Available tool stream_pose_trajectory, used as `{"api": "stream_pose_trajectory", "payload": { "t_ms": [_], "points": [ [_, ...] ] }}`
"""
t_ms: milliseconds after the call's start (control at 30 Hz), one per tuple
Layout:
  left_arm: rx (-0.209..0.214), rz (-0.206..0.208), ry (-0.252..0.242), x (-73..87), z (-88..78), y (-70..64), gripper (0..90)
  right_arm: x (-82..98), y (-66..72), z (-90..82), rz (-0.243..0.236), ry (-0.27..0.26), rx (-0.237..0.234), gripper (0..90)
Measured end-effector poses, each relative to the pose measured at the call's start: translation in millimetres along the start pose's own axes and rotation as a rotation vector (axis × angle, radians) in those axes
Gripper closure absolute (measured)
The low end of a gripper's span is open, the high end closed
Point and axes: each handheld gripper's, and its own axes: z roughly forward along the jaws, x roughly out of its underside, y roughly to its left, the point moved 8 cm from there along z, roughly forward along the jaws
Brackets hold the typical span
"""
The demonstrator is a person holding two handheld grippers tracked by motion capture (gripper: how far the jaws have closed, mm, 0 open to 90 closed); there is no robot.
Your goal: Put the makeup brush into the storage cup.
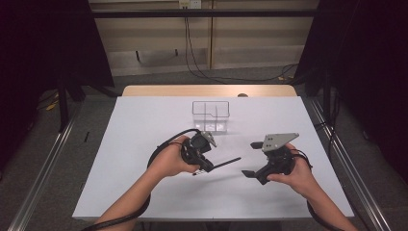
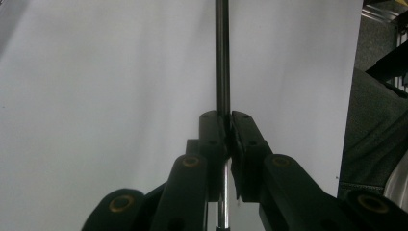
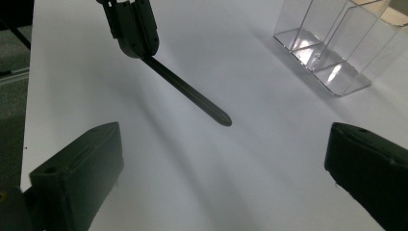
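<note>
**Left gripper clamps a dark pen above the white table; right gripper stands wide and empty**

The left gripper has its two black jaws drawn tight together on a thin dark pen. In the left gripper view the shaft runs straight up from between the pads, with a shiny length of it showing below them. In the high view the same pen juts out of the left gripper towards the right gripper, nearly level and, to judge by its shadow, just clear of the white table. Its free tip is tapered; whether that end is a cap or a nib is hard to tell at this sharpness.

The right gripper has its jaws spread far apart with nothing between them. The pen's tip lies ahead of that gap, apart from both pads. In the high view the right gripper sits near the pen's tip without touching it, a grey three-cornered plate on top.

The left hand wraps the left gripper's body, and the right hand holds the other from below right.

Farther back on the table stands a clear plastic organizer with several open compartments, well apart from both grippers. The right gripper view shows it at upper right, upright.
</note>
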Motion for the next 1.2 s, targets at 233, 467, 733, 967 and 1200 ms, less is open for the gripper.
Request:
{"api": "stream_pose_trajectory", "payload": {
  "t_ms": [233, 467, 733, 967, 1200],
  "points": [
    [0.007, 0.009, -0.003, -2.1, -1.1, -2.5, 84.1, -6.3, 0.8, 6.2, -0.011, 0.056, -0.034, 3.6],
    [0.014, 0.018, 0.003, -3.2, 0.5, -4.9, 84.1, -10.8, 3.0, 13.0, -0.057, 0.112, -0.050, 9.0],
    [0.020, 0.023, 0.006, -4.6, 0.9, -6.4, 84.1, -13.8, 5.9, 17.4, -0.111, 0.141, -0.070, 20.6],
    [0.034, 0.035, 0.010, -7.8, 3.8, -9.0, 84.1, -15.4, 10.2, 23.6, -0.171, 0.170, -0.098, 41.1],
    [0.043, 0.037, 0.014, -10.2, 3.3, -8.6, 84.1, -15.7, 20.0, 31.2, -0.241, 0.207, -0.130, 59.6]
  ]
}}
